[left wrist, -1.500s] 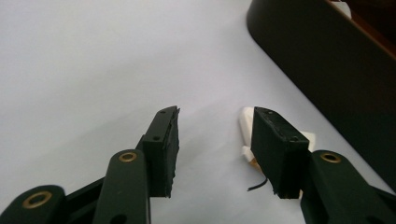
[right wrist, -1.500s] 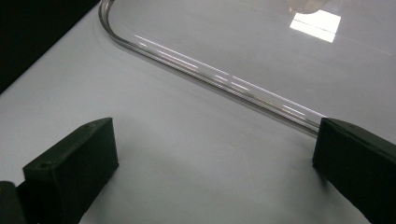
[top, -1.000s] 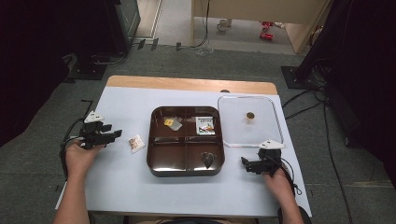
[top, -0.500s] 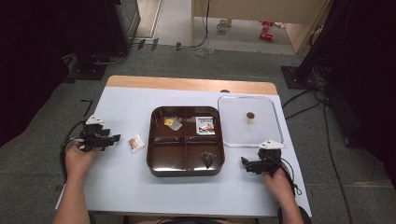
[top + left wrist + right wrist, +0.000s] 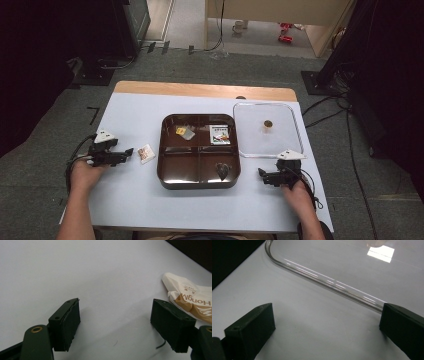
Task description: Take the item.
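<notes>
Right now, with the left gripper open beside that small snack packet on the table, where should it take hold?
Grip the snack packet across its crinkled near end, coming low from the left gripper's side. It lies flat and loose on the table, apart from the tray, and that puffed end gives the open jaws something to pinch.

A dark brown four-compartment tray [image 5: 199, 183] sits mid-table on the pale blue-grey tabletop [image 5: 135, 205]; its far compartments hold a yellow-and-white wrapper [image 5: 185, 132] and a printed white packet [image 5: 219, 134]; a dark heart-shaped piece [image 5: 222, 170] lies near right.
</notes>
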{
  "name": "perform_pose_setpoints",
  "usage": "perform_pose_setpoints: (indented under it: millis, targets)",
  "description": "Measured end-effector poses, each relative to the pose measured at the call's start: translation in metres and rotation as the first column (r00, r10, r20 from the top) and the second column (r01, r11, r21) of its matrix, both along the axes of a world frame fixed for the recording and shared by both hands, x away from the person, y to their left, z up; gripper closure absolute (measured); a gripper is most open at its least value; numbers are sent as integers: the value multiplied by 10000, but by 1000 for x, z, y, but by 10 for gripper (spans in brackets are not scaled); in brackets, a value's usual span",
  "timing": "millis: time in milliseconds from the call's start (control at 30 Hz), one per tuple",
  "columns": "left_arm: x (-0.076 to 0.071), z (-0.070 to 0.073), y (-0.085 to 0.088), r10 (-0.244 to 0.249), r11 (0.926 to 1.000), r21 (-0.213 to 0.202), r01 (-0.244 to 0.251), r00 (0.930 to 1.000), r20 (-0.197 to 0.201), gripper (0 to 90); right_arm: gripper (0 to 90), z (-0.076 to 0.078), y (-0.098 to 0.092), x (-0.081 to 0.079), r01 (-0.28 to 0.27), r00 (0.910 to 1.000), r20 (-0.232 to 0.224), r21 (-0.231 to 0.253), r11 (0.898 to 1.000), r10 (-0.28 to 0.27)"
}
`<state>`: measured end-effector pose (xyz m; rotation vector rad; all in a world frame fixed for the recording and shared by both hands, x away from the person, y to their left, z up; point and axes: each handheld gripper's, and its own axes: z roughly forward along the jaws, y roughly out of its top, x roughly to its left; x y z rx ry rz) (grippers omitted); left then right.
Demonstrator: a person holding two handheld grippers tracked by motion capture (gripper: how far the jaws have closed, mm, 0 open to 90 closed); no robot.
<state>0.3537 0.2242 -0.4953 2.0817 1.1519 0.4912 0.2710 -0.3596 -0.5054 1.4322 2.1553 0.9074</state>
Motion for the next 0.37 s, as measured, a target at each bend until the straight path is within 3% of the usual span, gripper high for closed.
perform_pose_setpoints:
  millis: [367]
  targets:
    - [0,0,-1,52,10000,16,-52,10000,7,230,0,0,0,0,1,10000,-11,-9,10000,-1]
